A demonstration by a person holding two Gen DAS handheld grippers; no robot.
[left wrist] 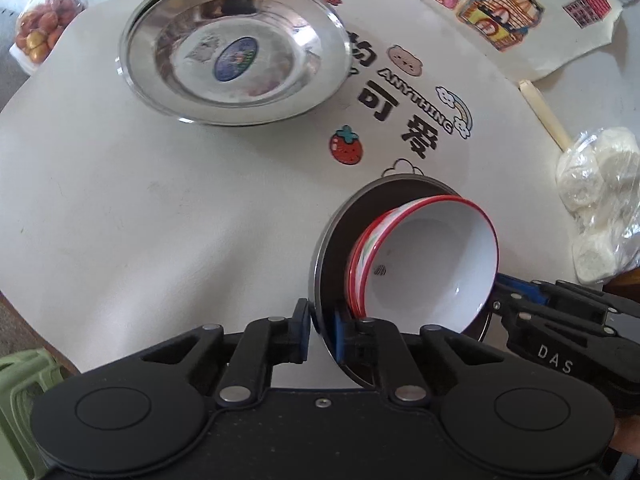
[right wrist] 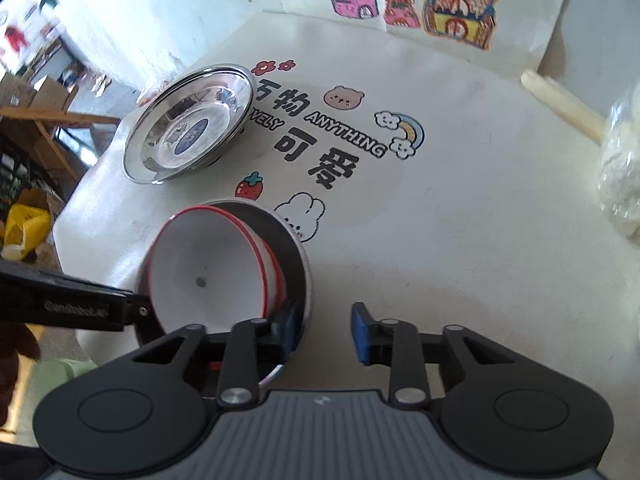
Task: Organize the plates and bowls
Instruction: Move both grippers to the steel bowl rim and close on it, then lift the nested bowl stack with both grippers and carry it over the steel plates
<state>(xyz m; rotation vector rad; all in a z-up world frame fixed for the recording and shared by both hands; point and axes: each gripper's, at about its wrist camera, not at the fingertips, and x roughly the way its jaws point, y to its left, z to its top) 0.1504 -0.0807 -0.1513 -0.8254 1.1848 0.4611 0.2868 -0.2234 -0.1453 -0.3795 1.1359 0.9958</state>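
Two red-rimmed white bowls [left wrist: 432, 264] [right wrist: 208, 264] sit nested and tilted inside a small dark steel plate [left wrist: 332, 248] [right wrist: 294, 248] at the near side of the white table. My left gripper [left wrist: 322, 328] is shut on that plate's near rim, one pad inside and one outside. From the other side, my right gripper [right wrist: 324, 328] straddles the rim. Its inner pad is against the plate, and its outer pad stands clear with table showing in the gap. Each view shows the opposite gripper: the right gripper [left wrist: 506, 292] and the left gripper [right wrist: 140, 308]. A large shiny steel dish [left wrist: 236, 52] [right wrist: 188, 124] rests further back.
A bag of white buns [left wrist: 596, 208] [right wrist: 620, 184] and a pale stick [left wrist: 544, 116] lie at the right edge. A coloured drawing sheet [left wrist: 500, 12] covers the far side. A bag of oranges [left wrist: 40, 32] sits far left. A green stool [left wrist: 16, 384] stands below the table.
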